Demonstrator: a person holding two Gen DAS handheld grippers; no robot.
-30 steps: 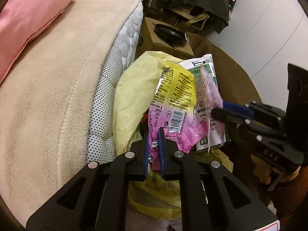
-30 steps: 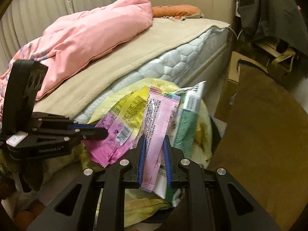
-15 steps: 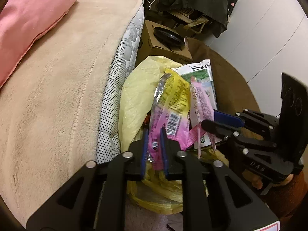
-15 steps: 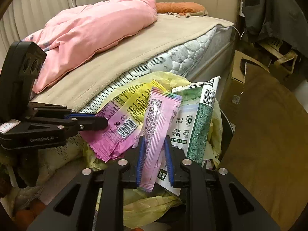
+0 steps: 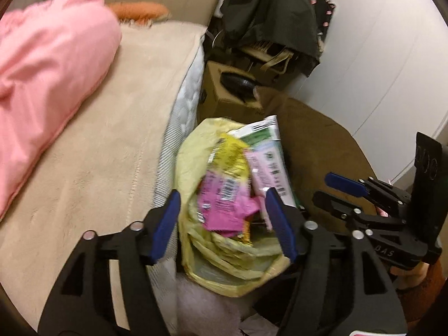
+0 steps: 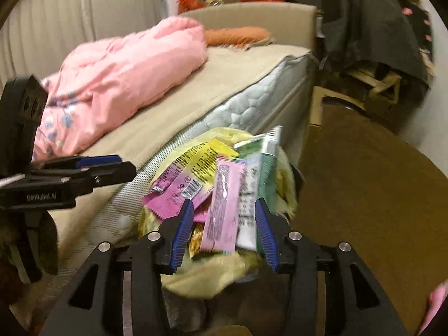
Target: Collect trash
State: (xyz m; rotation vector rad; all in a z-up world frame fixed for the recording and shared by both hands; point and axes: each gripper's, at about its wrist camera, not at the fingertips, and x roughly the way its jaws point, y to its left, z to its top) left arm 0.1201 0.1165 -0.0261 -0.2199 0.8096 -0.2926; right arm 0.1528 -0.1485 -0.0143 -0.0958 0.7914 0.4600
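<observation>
A yellow plastic trash bag (image 5: pixel 193 151) stands beside the bed, full of wrappers. A yellow and magenta wrapper (image 5: pixel 224 196), a pale pink wrapper (image 6: pixel 224 204) and a green and white packet (image 5: pixel 260 137) lie in its mouth. My left gripper (image 5: pixel 224 218) is open and empty just above the bag. My right gripper (image 6: pixel 224 221) is open and empty over the bag too; the pink wrapper lies between its fingers, loose. The right gripper shows in the left wrist view (image 5: pixel 333 187), the left one in the right wrist view (image 6: pixel 120 165).
The bed with a beige blanket (image 5: pixel 98 154) and a pink duvet (image 6: pixel 126 78) is left of the bag. A cardboard box (image 5: pixel 226 95) and dark clothes (image 5: pixel 268 14) stand behind it. A brown round rug (image 6: pixel 364 190) lies to the right.
Both grippers have opened and let go of their wrappers, which now lie in the bag. Both grippers have drawn back and up a little.
</observation>
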